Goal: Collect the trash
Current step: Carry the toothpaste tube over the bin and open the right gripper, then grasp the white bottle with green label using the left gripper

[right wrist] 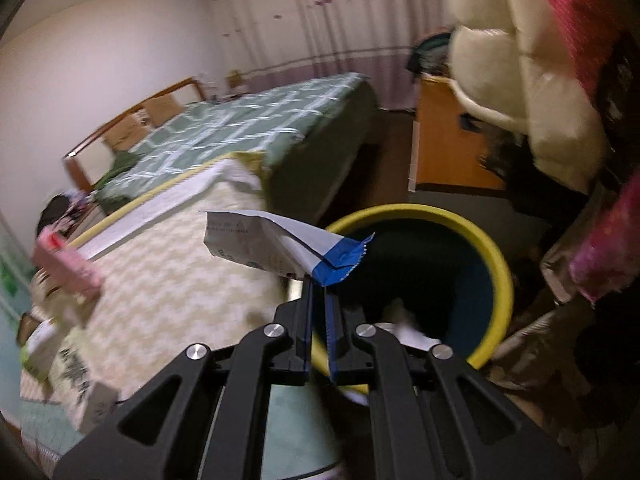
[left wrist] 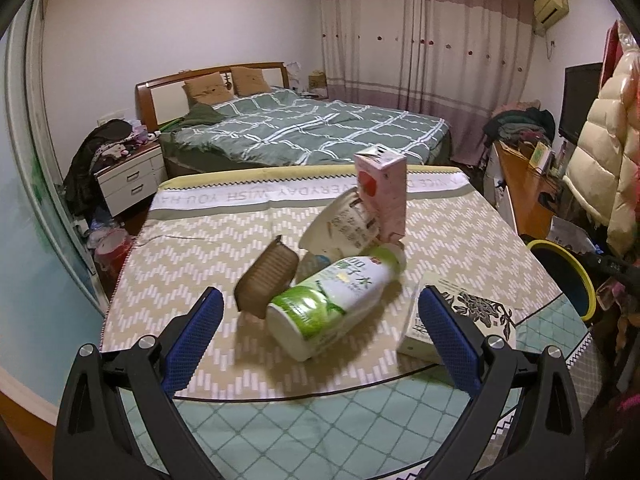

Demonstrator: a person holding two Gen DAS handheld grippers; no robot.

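The tabletop (left wrist: pixel 192 248) wears a beige zigzag cloth. Near its middle a green-and-white bottle (left wrist: pixel 332 300) lies on its side beside a brown tub (left wrist: pixel 266 276), a tipped paper cup (left wrist: pixel 344 224) and an upright pink carton (left wrist: pixel 382 196). A printed box (left wrist: pixel 464 320) sits toward the right edge.

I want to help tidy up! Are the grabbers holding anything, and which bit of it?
The right gripper pinches a white wrapper by its blue end, near the yellow bin. The left gripper is open and holds nothing.
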